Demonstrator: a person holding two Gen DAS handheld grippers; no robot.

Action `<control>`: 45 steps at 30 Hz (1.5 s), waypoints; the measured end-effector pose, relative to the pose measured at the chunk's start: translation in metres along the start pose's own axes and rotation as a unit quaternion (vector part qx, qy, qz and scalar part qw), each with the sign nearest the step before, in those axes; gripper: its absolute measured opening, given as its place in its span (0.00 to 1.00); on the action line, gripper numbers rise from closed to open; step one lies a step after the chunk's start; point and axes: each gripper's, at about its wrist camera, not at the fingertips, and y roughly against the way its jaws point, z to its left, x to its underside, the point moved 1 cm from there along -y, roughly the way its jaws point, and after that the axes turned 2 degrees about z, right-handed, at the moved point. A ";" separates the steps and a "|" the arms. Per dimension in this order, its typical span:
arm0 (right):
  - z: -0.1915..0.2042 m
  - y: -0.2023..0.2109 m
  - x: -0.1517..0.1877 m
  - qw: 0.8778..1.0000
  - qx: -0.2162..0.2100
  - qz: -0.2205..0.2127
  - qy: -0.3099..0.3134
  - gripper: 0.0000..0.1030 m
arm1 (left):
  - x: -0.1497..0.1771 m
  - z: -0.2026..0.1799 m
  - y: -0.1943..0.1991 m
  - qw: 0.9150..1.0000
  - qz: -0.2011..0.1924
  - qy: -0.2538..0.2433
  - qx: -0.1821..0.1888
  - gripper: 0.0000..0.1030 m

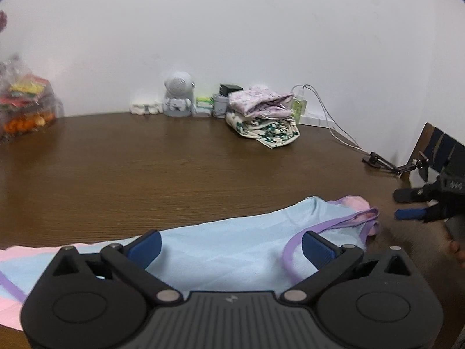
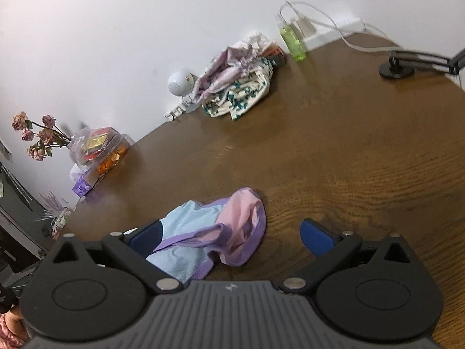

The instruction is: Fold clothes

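Garment (image 1: 232, 250): light blue mesh top with pink panels and purple trim, lying on the brown counter (image 1: 174, 160), directly under and ahead of the left hand-held gripper (image 1: 231, 247). Left jaws spread wide, nothing pinched; blue cloth lies below the gap, purple trim curving just beside the right pad. Right hand-held gripper (image 2: 231, 240) also released, jaws wide; bunched pink-and-purple end of the garment sits between its pads, nearer the left one, bare wood under the right one. In the left wrist view the right unit hovers just past the garment's trimmed end, not touching it.

Judgement: garment is spread lengthwise but rumpled at the end by the right unit; step in hand looks like re-gripping for a fold. To do it well: flatten the bunched end first, pinch only one layer edge at the trim, both units at matching corners, lift level, lay over without dragging.

Folded clothes stack (image 1: 263, 119) sits well ahead of both, by the wall.
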 end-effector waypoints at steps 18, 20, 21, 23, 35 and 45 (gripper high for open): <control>-0.012 -0.033 -0.013 0.995 -0.020 0.046 -0.089 0.50 | -0.016 -0.074 -0.109 0.991 0.082 -0.045 0.098 0.18; -0.011 -0.034 -0.012 0.995 -0.023 0.046 -0.089 0.50 | -0.014 -0.073 -0.111 0.991 0.082 -0.040 0.102 0.18; -0.011 -0.035 -0.012 0.994 -0.029 0.047 -0.092 0.50 | -0.014 -0.072 -0.112 0.991 0.081 -0.036 0.104 0.18; -0.010 -0.039 -0.012 0.994 -0.032 0.049 -0.096 0.45 | -0.013 -0.071 -0.111 0.991 0.079 -0.032 0.107 0.18; -0.003 -0.043 -0.010 0.992 -0.036 0.039 -0.113 0.09 | -0.012 -0.065 -0.109 0.990 0.071 -0.014 0.118 0.21; 0.068 -0.025 -0.028 0.999 -0.034 0.013 0.010 0.09 | -0.022 -0.022 -0.058 0.994 0.021 0.025 0.101 0.24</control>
